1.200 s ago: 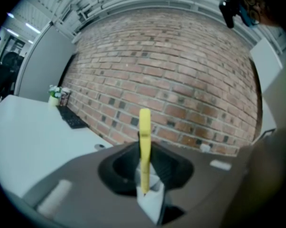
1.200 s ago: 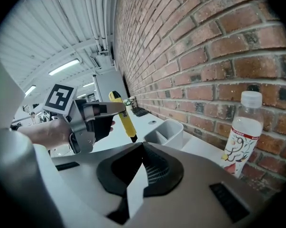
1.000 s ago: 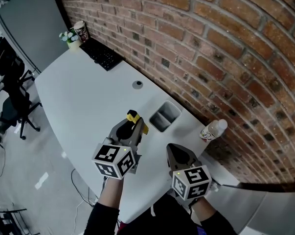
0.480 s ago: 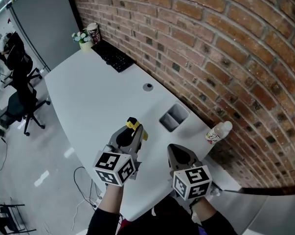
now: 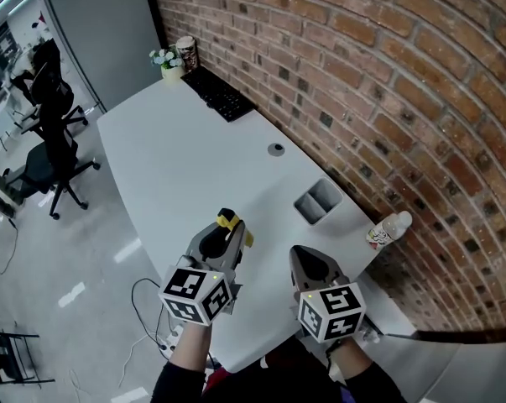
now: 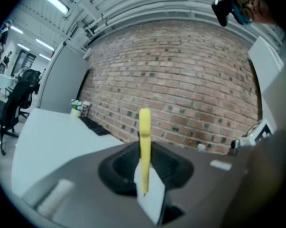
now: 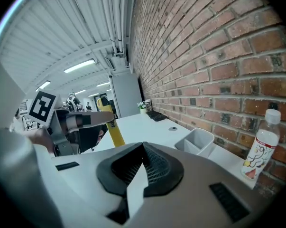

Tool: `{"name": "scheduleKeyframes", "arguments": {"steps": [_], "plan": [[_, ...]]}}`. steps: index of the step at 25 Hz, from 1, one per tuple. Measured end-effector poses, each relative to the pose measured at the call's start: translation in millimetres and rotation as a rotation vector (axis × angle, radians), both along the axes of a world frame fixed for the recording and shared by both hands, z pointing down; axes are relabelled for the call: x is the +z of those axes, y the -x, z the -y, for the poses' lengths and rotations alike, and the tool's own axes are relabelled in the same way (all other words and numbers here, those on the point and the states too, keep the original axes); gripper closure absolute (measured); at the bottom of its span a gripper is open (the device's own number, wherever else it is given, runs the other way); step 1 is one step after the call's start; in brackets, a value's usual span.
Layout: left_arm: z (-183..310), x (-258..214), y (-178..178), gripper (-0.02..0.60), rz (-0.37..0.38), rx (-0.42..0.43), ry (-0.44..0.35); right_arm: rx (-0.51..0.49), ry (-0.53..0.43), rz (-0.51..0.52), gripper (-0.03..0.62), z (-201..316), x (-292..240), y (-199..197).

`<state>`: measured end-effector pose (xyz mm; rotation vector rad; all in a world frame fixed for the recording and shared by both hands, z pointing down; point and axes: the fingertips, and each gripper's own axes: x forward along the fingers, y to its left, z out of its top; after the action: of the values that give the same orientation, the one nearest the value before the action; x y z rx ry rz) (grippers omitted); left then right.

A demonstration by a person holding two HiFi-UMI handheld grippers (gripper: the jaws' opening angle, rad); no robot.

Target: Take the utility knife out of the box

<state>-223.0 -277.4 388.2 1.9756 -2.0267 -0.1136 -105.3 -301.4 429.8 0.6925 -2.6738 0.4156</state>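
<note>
My left gripper [image 5: 225,235] is shut on a yellow utility knife [image 5: 229,221], which sticks out past the fingertips above the white table [image 5: 177,175]. In the left gripper view the knife [image 6: 144,137] stands upright between the pads. The grey box [image 5: 317,201] sits to the right near the brick wall, apart from the knife. My right gripper [image 5: 310,264] hovers at the table's near edge, shut with nothing in it. From the right gripper view, the knife [image 7: 115,129] and the left gripper [image 7: 81,122] show at left, the box [image 7: 197,142] at right.
A plastic bottle [image 5: 388,229] stands by the wall right of the box. A keyboard [image 5: 221,95], a small plant [image 5: 164,59] and a cup [image 5: 185,53] sit at the far end. A round grommet [image 5: 275,149] is in the tabletop. Office chairs [image 5: 51,133] stand on the floor at left.
Both grippers have drawn back from the box toward the table's near edge, the left one carrying the knife. The gap between knife and box has widened.
</note>
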Motion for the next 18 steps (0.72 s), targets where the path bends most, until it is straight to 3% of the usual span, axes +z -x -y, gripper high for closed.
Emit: {"name": "scheduleKeyframes", "arguments": {"steps": [18], "plan": [[-93, 22, 33, 0.511, -0.006, -0.116, 0.048, -0.076, -0.014, -0.003, 0.586, -59, -3, 34]]}}
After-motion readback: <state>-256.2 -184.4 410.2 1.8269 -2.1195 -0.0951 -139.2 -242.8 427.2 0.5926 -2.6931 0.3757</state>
